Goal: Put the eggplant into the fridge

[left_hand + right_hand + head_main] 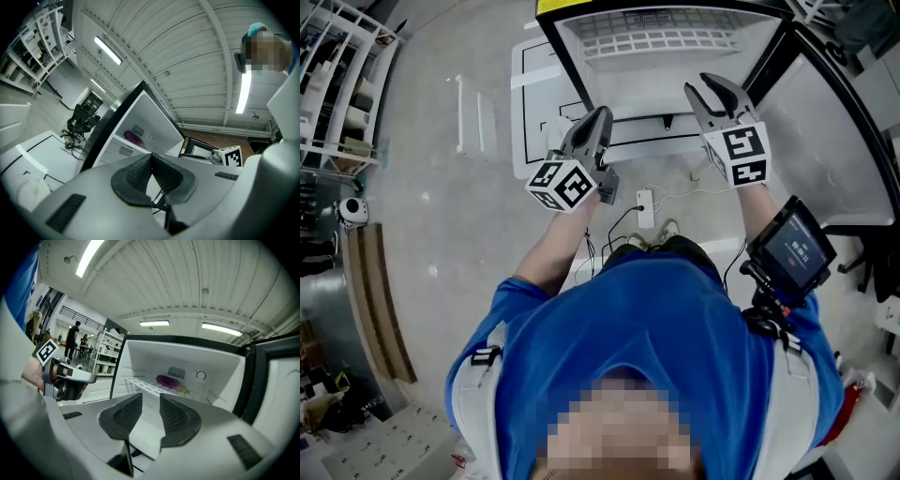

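Note:
The purple eggplant [171, 381] lies on the wire shelf [140, 383] inside the open white fridge [581, 37]; it also shows in the left gripper view as a purple eggplant [134, 138] deep in the cabinet. Both grippers hover in front of the fridge opening. My left gripper [600, 117] is shut, its pads meeting tip to tip with nothing between them [151, 157]. My right gripper [714, 86] is open, with a narrow empty gap between its jaws [151, 401]. Neither touches the eggplant.
The fridge door [834, 141] stands open at the right. A power strip [645, 208] with cables lies on the floor below the fridge. A small screen [794, 248] rides on the right forearm. White racks [337, 84] stand far left. Office chairs [79, 123] sit beyond the fridge.

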`<state>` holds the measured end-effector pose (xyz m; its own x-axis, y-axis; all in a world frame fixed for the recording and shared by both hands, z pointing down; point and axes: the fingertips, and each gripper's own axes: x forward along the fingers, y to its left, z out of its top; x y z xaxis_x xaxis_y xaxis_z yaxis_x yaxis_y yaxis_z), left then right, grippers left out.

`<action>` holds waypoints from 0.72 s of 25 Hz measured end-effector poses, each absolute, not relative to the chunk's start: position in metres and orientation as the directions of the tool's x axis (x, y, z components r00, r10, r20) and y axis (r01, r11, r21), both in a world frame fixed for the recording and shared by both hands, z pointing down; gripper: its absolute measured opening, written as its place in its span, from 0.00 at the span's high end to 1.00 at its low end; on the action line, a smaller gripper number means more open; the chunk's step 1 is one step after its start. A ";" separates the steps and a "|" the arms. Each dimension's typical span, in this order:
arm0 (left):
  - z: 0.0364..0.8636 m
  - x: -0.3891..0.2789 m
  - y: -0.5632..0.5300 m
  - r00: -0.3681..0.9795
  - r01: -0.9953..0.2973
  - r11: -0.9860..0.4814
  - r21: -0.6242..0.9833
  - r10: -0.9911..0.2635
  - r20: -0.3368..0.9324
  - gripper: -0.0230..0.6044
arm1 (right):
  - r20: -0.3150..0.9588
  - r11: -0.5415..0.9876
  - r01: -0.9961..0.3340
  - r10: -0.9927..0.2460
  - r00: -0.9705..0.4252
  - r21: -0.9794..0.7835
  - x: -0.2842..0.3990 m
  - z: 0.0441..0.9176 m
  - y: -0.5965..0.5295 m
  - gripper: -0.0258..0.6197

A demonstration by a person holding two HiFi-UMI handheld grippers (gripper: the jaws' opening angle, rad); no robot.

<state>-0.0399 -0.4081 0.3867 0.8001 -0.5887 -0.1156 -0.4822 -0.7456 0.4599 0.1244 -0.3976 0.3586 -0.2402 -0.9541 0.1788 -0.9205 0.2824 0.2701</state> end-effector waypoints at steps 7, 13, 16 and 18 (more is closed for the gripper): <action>0.386 -0.031 -0.390 0.814 -0.471 -0.759 0.450 -0.571 -0.111 0.95 | 0.164 0.255 -0.947 -0.961 -0.225 0.195 0.126 0.369 -0.361 0.83; 0.376 0.006 -0.347 0.810 -0.478 -0.762 0.437 -0.574 -0.115 0.95 | 0.145 0.249 -0.956 -0.963 -0.227 0.156 0.158 0.365 -0.307 0.93; 0.378 -0.001 -0.348 0.805 -0.486 -0.757 0.436 -0.582 -0.114 0.95 | 0.149 0.264 -0.955 -0.958 -0.244 0.135 0.148 0.370 -0.305 0.95; 0.381 -0.002 -0.347 0.803 -0.491 -0.755 0.435 -0.586 -0.112 0.95 | 0.151 0.271 -0.954 -0.956 -0.252 0.126 0.146 0.375 -0.302 0.95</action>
<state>-0.0020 -0.3469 0.3811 0.8027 -0.5858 -0.1115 -0.4907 -0.7552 0.4346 0.1457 -0.3018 0.3750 -0.2521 -0.9559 0.1507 -0.9542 0.2714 0.1256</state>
